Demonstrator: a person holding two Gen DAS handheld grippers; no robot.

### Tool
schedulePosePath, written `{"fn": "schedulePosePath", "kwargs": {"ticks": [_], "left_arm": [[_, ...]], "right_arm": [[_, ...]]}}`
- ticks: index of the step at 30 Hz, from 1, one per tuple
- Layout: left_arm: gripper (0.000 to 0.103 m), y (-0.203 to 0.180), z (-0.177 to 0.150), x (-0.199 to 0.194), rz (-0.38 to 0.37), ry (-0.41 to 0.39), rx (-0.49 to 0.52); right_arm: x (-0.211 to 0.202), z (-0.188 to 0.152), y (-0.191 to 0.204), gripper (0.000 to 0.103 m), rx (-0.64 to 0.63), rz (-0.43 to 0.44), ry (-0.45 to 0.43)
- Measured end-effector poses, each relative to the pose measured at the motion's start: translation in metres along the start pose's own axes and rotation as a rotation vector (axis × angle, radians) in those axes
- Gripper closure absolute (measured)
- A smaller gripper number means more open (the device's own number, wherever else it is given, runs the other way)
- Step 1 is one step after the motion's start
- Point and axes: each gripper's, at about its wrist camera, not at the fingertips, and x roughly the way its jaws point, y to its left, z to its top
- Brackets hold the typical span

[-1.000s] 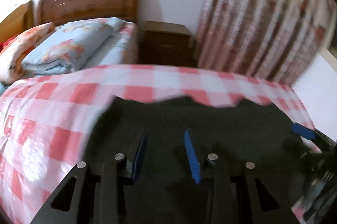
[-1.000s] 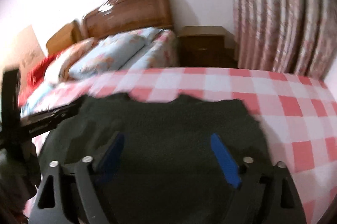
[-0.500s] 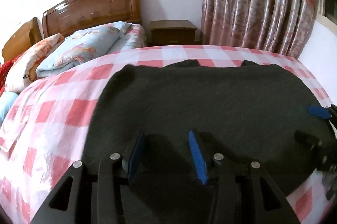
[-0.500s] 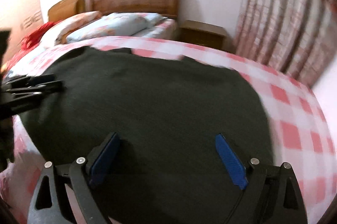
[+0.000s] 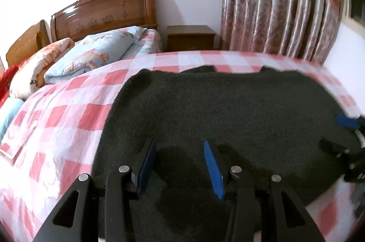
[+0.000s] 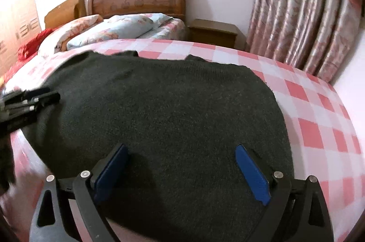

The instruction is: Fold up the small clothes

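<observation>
dark knit garment (image 5: 228,109) lies flat on the checked bed (image 5: 57,116) — no fold yet; left hand-held gripper (image 5: 180,155) and right hand-held gripper (image 6: 180,164) both gape, empty.

Garment (image 5: 228,109) lay spread on the bedcover (image 5: 63,109) before me. My left gripper (image 5: 180,162) sat over its left part, my right gripper (image 6: 182,166) over its right. Behind: pillows (image 5: 91,55), headboard (image 5: 105,7), nightstand (image 5: 190,37); curtain (image 5: 280,9) far right.
</observation>
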Motion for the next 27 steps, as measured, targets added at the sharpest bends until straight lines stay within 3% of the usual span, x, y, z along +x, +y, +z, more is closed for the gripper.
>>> {"fn": "schedulePosePath", "kwargs": {"ticks": [4,5,6,7,10,17,20,22,27], "left_arm": [[0.058,-0.028,-0.008,-0.012,-0.064,-0.004,0.038],[0.058,-0.042,-0.013,-0.010,-0.063,0.005,0.082],[0.068,-0.051,-0.018,-0.006,-0.032,0.016,0.109],[0.068,-0.053,-0.020,-0.003,-0.006,0.018,0.115],[0.064,-0.044,-0.022,-0.005,-0.052,0.009,0.077],[0.061,-0.025,-0.034,-0.020,-0.004,-0.003,0.078],[0.054,-0.011,-0.042,-0.028,-0.005,-0.004,0.054],[0.044,-0.004,-0.047,-0.030,-0.003,-0.002,0.038],[0.039,0.002,-0.049,-0.027,-0.012,0.000,0.012]], "right_arm": [[-0.005,0.001,0.034,0.000,-0.070,0.046,-0.012],[0.000,-0.001,0.045,0.000,-0.099,0.047,0.003],[0.003,-0.004,0.054,0.000,-0.117,0.047,0.010],[0.006,-0.006,0.057,0.000,-0.122,0.025,0.005],[0.005,-0.007,0.046,0.000,-0.085,0.052,0.007],[-0.011,-0.014,0.008,0.000,-0.059,-0.063,0.010],[-0.018,-0.025,-0.017,0.000,-0.015,-0.059,-0.003],[-0.020,-0.030,-0.024,0.000,-0.014,-0.063,-0.011],[-0.016,-0.030,-0.025,0.000,0.001,-0.072,-0.009]]}}
